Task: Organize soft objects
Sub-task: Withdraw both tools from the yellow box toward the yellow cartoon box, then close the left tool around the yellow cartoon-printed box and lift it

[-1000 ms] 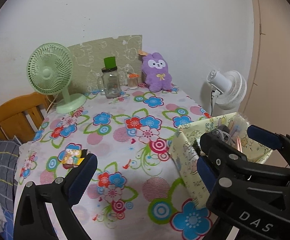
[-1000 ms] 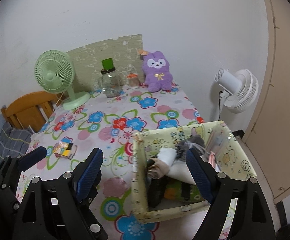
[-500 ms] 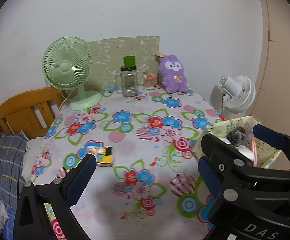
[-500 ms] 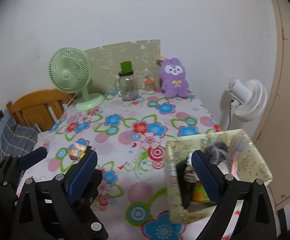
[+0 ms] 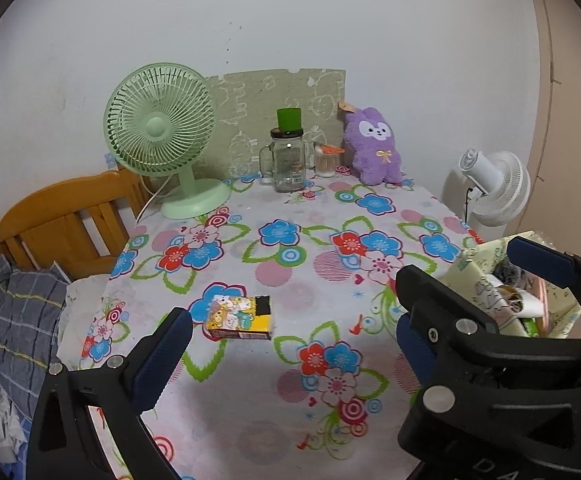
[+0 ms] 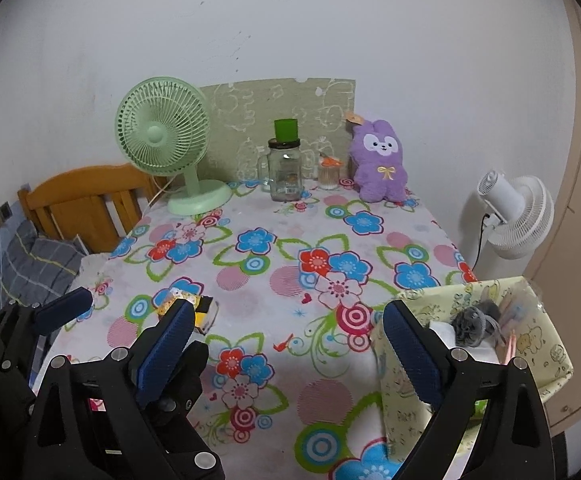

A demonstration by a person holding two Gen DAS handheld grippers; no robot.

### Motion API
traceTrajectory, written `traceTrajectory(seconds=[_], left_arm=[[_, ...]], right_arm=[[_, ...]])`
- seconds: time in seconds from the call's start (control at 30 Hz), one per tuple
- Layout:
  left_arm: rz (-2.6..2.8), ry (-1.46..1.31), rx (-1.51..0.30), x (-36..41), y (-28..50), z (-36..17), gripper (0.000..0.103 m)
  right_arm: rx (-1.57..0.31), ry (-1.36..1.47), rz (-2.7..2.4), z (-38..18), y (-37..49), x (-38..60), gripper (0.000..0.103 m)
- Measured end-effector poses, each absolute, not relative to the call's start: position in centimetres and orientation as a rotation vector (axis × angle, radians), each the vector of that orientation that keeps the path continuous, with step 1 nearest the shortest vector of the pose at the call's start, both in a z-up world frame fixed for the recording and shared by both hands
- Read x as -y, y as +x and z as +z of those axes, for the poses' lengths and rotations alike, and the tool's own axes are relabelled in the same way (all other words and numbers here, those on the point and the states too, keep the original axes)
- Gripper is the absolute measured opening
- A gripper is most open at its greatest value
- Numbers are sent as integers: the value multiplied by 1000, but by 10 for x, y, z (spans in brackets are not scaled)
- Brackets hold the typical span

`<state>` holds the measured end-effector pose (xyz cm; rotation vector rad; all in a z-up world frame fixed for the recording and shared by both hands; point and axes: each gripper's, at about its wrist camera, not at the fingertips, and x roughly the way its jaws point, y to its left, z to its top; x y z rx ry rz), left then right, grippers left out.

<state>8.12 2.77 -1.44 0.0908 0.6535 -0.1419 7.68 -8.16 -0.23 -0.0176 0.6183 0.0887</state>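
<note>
Left wrist view: left gripper (image 5: 286,344), jaws wide apart, empty, above the floral table (image 5: 290,432). Since a second ago both grippers have backed away from the patterned fabric bin (image 5: 486,256), now at 3 o'clock at the frame edge; the table's far end has come into fuller view. Judged: the bin's load is done and the next soft item is sought. Purple plush rabbit (image 5: 375,146) stands at 1 o'clock against the wall, untouched. Small colourful box (image 5: 239,317) lies near 9 o'clock.
Right wrist view: right gripper (image 6: 286,354), likewise spread and empty; it alone shows the bin's inside, with grey soft items (image 6: 472,320).
</note>
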Motion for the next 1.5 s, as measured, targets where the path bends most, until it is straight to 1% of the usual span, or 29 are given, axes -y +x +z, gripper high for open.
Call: traceTrajectory(seconds=[0.33, 0.57, 0.67, 0.8, 0.87, 1.07, 1.17, 1.5], left_arm=[[-126, 87, -710, -55, 117, -37, 103], [-123, 80, -714, -66, 136, -54, 103], [-118, 74, -723, -70, 144, -62, 103], [-127, 75, -740, -72, 153, -73, 103], [-143, 70, -760, -73, 158, -80, 103], [-156, 68, -804, -73, 172, -95, 103], [-147, 67, -820, -73, 178, -102, 103], [-123, 54, -875, -75, 196, -127, 103]], right_arm=[[-671, -6, 133, -25, 110, 56, 97], [-681, 6, 134, -43, 128, 43, 96], [-703, 14, 147, -52, 137, 39, 91], [-721, 13, 142, -62, 146, 36, 89], [-734, 12, 144, -68, 150, 35, 86], [-776, 23, 141, -84, 162, 34, 81], [-794, 21, 138, -91, 168, 34, 76], [-856, 26, 143, -114, 187, 32, 69]])
